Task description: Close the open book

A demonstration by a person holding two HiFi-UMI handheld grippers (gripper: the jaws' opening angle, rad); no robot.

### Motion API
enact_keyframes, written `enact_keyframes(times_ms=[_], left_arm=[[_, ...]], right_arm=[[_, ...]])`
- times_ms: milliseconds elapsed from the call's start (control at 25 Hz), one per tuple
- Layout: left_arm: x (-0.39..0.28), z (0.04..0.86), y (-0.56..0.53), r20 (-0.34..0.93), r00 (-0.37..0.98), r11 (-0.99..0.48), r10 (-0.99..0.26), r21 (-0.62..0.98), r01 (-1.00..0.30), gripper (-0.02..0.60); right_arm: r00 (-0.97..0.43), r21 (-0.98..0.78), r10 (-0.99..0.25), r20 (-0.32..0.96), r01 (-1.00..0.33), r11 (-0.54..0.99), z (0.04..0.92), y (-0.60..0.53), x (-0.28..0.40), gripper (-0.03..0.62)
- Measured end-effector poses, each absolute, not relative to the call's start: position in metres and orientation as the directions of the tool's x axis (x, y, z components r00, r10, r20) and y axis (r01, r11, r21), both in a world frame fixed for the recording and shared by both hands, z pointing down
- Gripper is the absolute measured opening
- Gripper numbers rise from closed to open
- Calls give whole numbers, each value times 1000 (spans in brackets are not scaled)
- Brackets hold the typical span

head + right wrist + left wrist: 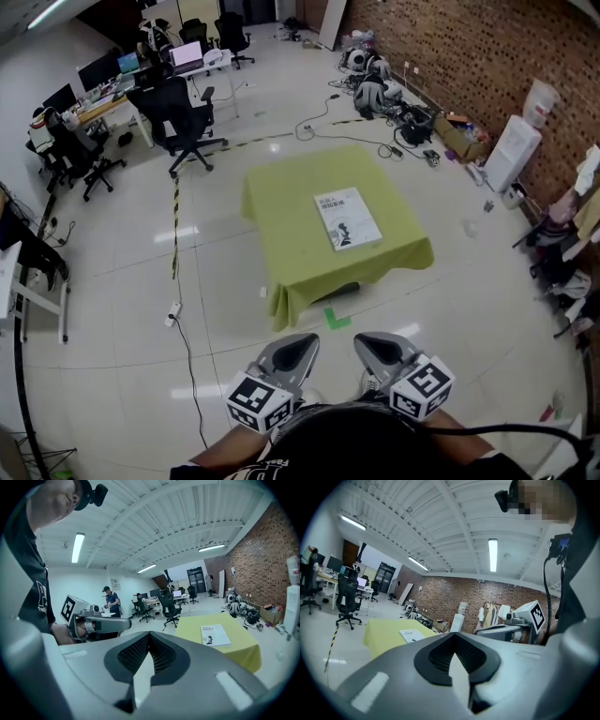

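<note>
Book [347, 218] lies shut on table [281, 202], 12 o'clock. L gripper [302, 343] & R gripper [373, 343] at 6 o'clock, jaws together, empty.

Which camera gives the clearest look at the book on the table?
The head view: it looks down on the book, so the whole cover shows, lying flat on the green table. The right gripper view shows it smaller and at a slant. The left gripper view shows it small and at a very low angle.
</note>
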State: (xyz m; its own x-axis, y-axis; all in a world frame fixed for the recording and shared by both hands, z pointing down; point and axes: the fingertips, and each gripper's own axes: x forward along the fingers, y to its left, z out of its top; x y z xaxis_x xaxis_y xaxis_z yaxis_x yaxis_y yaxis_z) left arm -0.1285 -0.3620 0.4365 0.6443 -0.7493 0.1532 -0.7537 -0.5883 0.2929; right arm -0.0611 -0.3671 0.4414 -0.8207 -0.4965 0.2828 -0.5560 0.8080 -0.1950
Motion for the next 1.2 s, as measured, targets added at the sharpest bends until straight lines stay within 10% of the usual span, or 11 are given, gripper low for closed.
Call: enact_keyframes(times_ms=[600, 1200], left_arm=[[-143, 443, -383, 195, 581, -520, -790, 288, -804, 9], [-22, 436, -481, 210, 585, -538, -783, 244, -807, 8]], right_arm=[[-873, -114, -398, 282, -442, 890, 435, -390, -86, 8], [-875, -153, -416, 248, -460, 875, 437, -490, 30, 8]])
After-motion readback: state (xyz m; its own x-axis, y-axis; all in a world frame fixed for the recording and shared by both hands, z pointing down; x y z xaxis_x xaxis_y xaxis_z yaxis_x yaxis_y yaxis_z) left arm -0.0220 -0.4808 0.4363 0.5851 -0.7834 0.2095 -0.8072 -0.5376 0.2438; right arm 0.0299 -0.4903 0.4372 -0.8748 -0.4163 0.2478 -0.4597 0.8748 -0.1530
